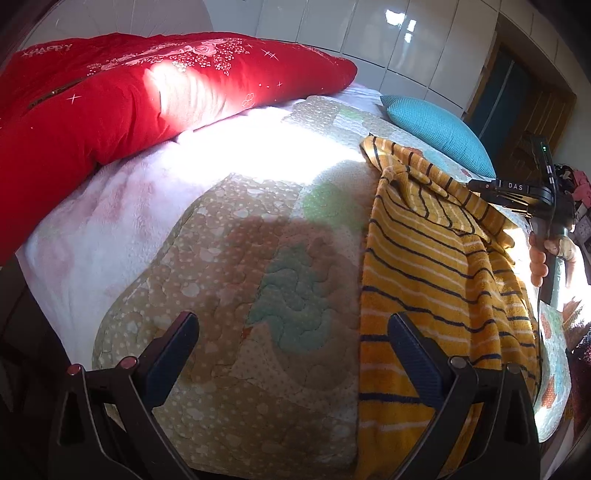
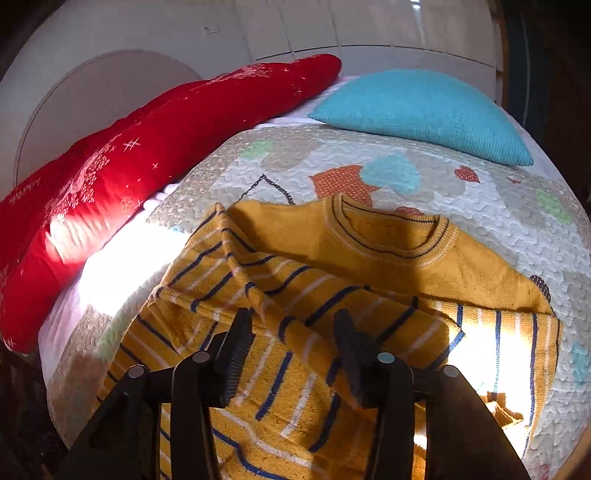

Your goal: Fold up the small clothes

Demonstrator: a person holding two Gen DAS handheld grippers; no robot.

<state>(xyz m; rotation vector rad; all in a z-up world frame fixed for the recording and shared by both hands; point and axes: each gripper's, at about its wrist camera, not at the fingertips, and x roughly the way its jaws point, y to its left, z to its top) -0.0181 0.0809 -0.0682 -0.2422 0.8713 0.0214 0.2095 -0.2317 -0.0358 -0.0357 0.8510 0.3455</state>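
A small yellow sweater (image 2: 369, 243) with dark blue and white stripes lies on the quilted bedspread (image 2: 480, 206), collar toward the far side. One sleeve is folded across the body. My right gripper (image 2: 291, 332) is open just above the striped fold, fingers either side of a raised crease. In the left wrist view the sweater (image 1: 436, 266) lies at the right. My left gripper (image 1: 291, 332) is wide open and empty over the quilt (image 1: 229, 295), its right finger at the sweater's left edge. The right gripper's body (image 1: 532, 192) shows there, held by a hand.
A long red pillow (image 1: 129, 96) lies along the far left of the bed, also in the right wrist view (image 2: 147, 158). A teal cushion (image 2: 421, 110) sits at the far side. White cupboards (image 1: 369, 33) stand behind. Bright sunlight washes out part of the bed.
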